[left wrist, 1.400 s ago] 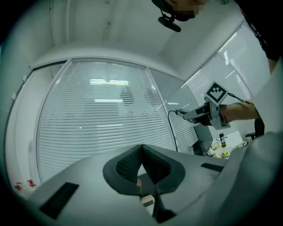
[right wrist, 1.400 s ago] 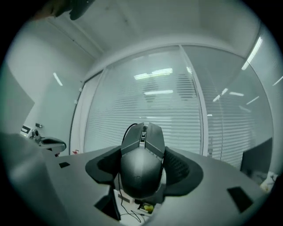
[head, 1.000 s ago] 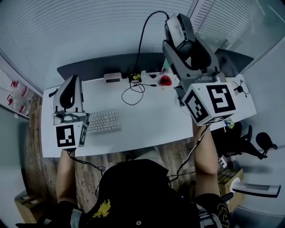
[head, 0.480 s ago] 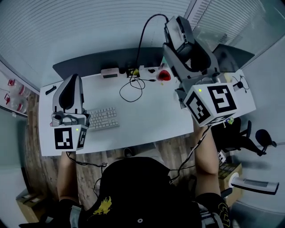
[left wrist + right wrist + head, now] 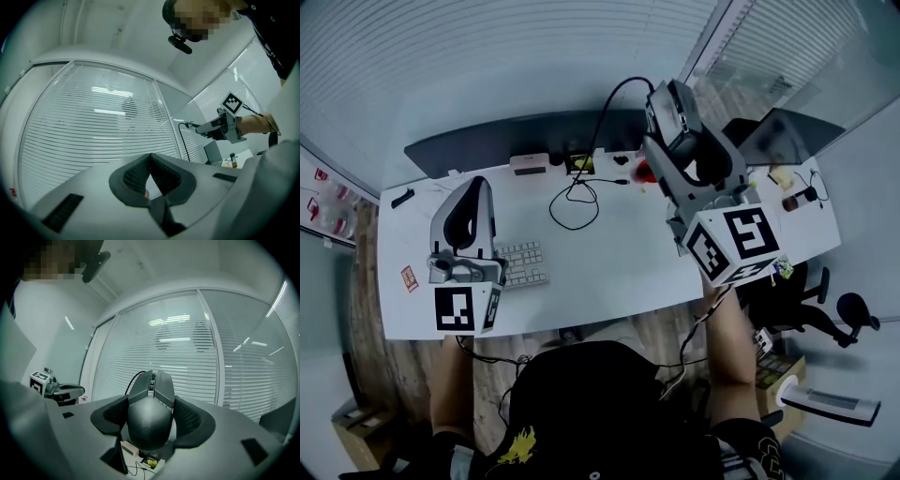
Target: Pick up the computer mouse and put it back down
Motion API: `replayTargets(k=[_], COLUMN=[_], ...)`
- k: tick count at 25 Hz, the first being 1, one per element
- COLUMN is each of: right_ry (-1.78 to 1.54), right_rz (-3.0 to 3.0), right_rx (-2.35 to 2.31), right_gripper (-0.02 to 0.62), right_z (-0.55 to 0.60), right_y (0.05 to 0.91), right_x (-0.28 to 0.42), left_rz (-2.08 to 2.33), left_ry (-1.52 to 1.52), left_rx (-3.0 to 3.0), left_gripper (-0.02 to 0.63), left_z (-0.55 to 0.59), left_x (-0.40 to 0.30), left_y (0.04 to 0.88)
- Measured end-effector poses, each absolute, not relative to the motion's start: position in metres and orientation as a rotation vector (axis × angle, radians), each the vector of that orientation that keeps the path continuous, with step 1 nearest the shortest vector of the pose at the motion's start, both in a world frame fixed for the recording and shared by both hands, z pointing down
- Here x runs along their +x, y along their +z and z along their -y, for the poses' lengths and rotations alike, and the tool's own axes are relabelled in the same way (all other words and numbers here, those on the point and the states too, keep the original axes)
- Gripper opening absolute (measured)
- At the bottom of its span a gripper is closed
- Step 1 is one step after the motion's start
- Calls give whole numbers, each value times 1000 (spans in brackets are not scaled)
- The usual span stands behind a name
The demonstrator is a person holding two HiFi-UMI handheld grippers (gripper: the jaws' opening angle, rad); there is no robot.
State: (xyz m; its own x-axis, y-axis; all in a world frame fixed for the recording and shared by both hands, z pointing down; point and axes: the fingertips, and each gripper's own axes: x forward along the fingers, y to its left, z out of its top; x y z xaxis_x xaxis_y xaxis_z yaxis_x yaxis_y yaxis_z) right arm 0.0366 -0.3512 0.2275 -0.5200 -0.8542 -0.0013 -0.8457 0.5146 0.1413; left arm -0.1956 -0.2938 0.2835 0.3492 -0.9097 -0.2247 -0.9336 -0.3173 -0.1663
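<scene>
A dark grey wired computer mouse (image 5: 149,416) sits between the pads of my right gripper (image 5: 151,419), which is shut on it and holds it in the air, pointing about level. In the head view the mouse (image 5: 667,103) hangs above the back right of the white desk (image 5: 609,272). Its black cable (image 5: 605,103) arcs down to a loose coil on the desktop. My left gripper (image 5: 150,160) is shut with nothing in it. In the head view the left gripper (image 5: 475,192) hovers over the desk's left side.
A white keyboard (image 5: 525,263) lies by the left gripper. At the desk's back edge are a dark mat (image 5: 487,145), small boxes and a red object (image 5: 646,172). A small bottle (image 5: 797,200) stands at the right end, and an office chair (image 5: 811,300) beside it.
Both grippers have sunk toward the desk. The left one has shifted right in the picture. The mouse has stayed in the right gripper's hold.
</scene>
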Motion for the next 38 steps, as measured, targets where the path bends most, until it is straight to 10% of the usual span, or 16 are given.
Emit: replayTargets(k=[38], right_ry=[683], right_rz=[1992], right_rx=[1397], right_gripper=[308], right_z=[296], right_y=[752], right_x=[78], left_rz=[-1907], left_ry=[-450], left_rx=[-2579], left_gripper=[12], left_z=[253], left_x=[-145], left_y=[552])
